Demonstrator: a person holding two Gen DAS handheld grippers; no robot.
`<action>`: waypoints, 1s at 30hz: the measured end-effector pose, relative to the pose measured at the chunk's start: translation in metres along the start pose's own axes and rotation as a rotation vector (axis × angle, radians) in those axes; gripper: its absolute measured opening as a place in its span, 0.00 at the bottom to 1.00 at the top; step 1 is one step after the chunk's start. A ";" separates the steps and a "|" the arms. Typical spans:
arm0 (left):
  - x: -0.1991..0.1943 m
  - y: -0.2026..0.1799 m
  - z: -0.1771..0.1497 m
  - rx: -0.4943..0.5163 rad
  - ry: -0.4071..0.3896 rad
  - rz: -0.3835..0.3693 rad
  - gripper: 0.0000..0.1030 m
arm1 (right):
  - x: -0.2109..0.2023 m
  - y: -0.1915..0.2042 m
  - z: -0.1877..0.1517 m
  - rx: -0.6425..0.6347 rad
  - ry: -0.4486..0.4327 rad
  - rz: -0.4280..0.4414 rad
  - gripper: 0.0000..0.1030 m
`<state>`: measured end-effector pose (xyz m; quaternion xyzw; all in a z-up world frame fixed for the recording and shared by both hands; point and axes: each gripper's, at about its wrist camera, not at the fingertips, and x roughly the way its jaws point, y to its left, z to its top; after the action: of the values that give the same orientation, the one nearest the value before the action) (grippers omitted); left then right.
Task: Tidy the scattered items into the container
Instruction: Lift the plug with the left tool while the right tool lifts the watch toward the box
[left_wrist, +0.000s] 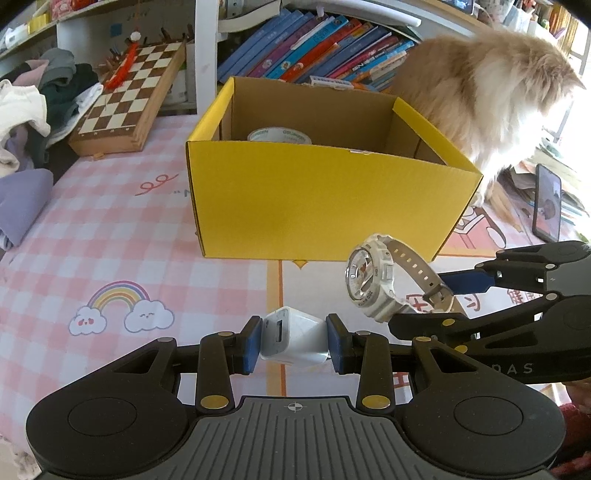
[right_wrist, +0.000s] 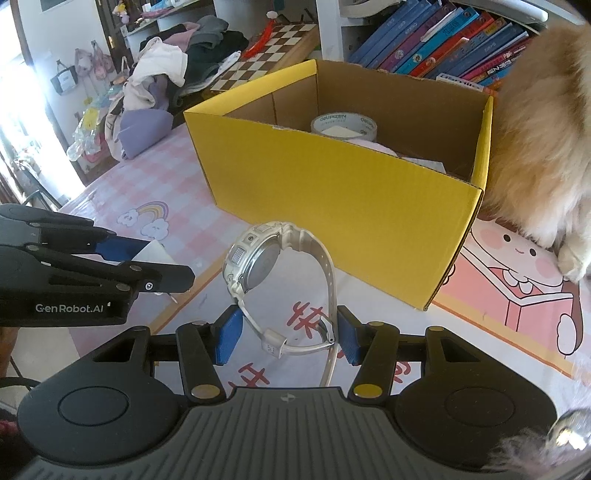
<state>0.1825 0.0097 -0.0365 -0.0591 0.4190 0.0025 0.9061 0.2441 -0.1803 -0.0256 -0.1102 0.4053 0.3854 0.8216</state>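
Yellow cardboard box (left_wrist: 325, 199) stands straight ahead of the left gripper (left_wrist: 293, 345), which clamps a white USB charger (left_wrist: 291, 341) above the tabletop (left_wrist: 147, 240). From the right wrist, the right gripper (right_wrist: 286, 341) grasps a white wristwatch (right_wrist: 255, 258) by its strap loop, with the box ahead, slightly right.

I see the table (left_wrist: 110, 229) carrying the box (left_wrist: 325, 199); chessboard (left_wrist: 125, 99) left of it, cat (left_wrist: 491, 99) and phone (left_wrist: 546, 203) right.
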 end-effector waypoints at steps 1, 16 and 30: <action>-0.001 0.000 -0.001 0.000 -0.001 -0.001 0.34 | 0.000 0.001 0.000 -0.003 0.000 0.000 0.50; -0.009 0.001 -0.007 -0.007 -0.014 -0.006 0.34 | -0.008 0.010 -0.005 -0.025 -0.004 0.001 0.50; -0.016 0.004 -0.010 -0.008 -0.022 -0.008 0.34 | -0.011 0.019 -0.005 -0.037 -0.009 0.000 0.51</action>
<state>0.1646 0.0132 -0.0313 -0.0644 0.4088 0.0014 0.9104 0.2228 -0.1760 -0.0178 -0.1234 0.3944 0.3934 0.8213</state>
